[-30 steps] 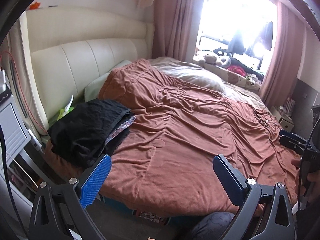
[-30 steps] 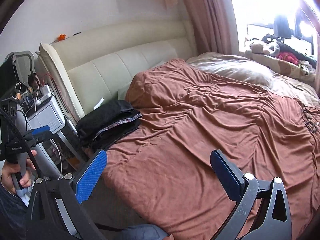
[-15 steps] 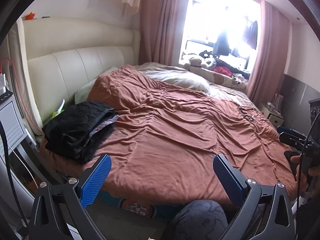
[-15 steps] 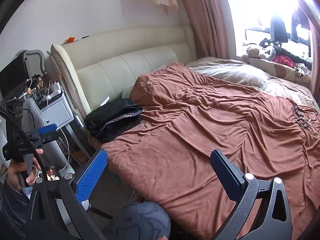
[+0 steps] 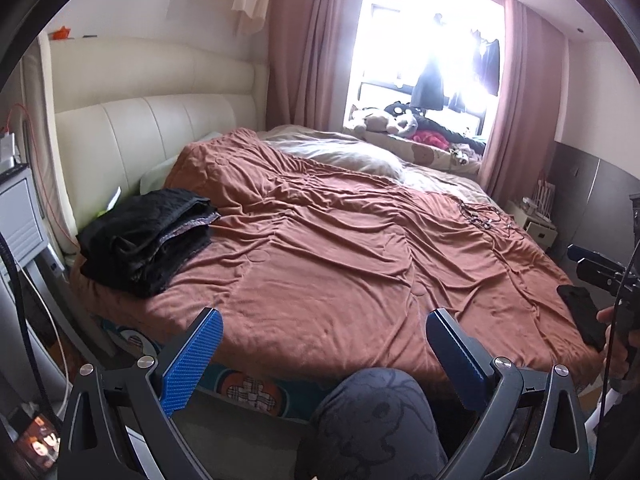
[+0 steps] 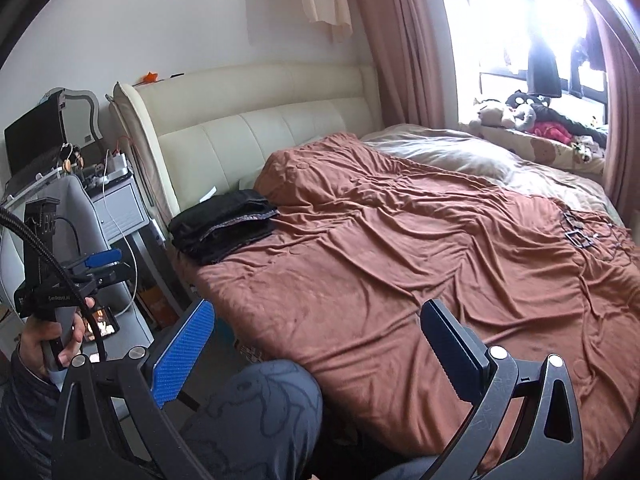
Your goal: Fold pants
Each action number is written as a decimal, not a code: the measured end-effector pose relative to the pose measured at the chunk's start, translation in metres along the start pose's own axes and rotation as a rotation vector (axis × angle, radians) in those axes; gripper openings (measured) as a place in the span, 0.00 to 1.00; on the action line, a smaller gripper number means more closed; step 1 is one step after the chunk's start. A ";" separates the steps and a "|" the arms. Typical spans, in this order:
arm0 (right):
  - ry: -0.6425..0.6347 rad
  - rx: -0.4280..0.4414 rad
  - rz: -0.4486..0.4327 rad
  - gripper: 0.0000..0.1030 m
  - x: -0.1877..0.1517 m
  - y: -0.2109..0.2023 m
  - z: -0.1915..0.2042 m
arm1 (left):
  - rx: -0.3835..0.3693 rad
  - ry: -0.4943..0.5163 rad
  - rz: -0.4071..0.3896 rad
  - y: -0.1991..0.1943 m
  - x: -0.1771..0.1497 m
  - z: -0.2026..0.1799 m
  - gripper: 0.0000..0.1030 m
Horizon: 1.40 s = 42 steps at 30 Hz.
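Note:
A stack of folded dark pants (image 5: 146, 240) lies on the near left corner of the bed, by the headboard; the right wrist view shows the same stack (image 6: 226, 226). My left gripper (image 5: 322, 332) is held open off the foot side of the bed, nothing between its blue pads. My right gripper (image 6: 318, 322) is also open and empty, well back from the stack. Each gripper shows in the other's view: the left gripper (image 6: 100, 262) at the left edge, the right gripper (image 5: 592, 266) at the right edge, each held by a hand.
A brown quilt (image 5: 360, 248) covers the bed, with a cream headboard (image 5: 160, 132) behind. The person's knee (image 5: 376, 416) in patterned trousers is below the grippers. A grey bedside cabinet (image 6: 116, 208) stands left; a phone (image 5: 582, 314) and cables (image 5: 484, 216) lie on the quilt at right.
Both grippers have pulled back and up from the bed, so the stack and quilt look smaller and farther. The person's knee has come into view. Both stay open.

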State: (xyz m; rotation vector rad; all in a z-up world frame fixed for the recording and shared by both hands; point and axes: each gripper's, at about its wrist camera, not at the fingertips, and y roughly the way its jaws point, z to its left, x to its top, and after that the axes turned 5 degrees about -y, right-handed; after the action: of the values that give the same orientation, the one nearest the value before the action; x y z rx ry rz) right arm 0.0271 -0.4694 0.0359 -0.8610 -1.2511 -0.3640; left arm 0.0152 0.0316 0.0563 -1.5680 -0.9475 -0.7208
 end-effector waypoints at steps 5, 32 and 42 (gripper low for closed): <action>0.006 -0.006 -0.014 1.00 -0.019 -0.015 0.005 | 0.005 0.015 -0.014 -0.009 -0.022 -0.010 0.99; 0.057 -0.023 -0.037 1.00 -0.091 -0.045 0.003 | -0.019 0.053 -0.097 -0.024 -0.074 -0.056 1.00; 0.068 -0.014 -0.030 1.00 -0.093 -0.038 0.006 | -0.005 0.038 -0.093 -0.021 -0.080 -0.055 0.99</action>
State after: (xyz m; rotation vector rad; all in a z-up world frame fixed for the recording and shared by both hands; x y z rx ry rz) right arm -0.0319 -0.5086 -0.0361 -0.8361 -1.2011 -0.4230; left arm -0.0399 -0.0368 0.0098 -1.5166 -0.9964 -0.8161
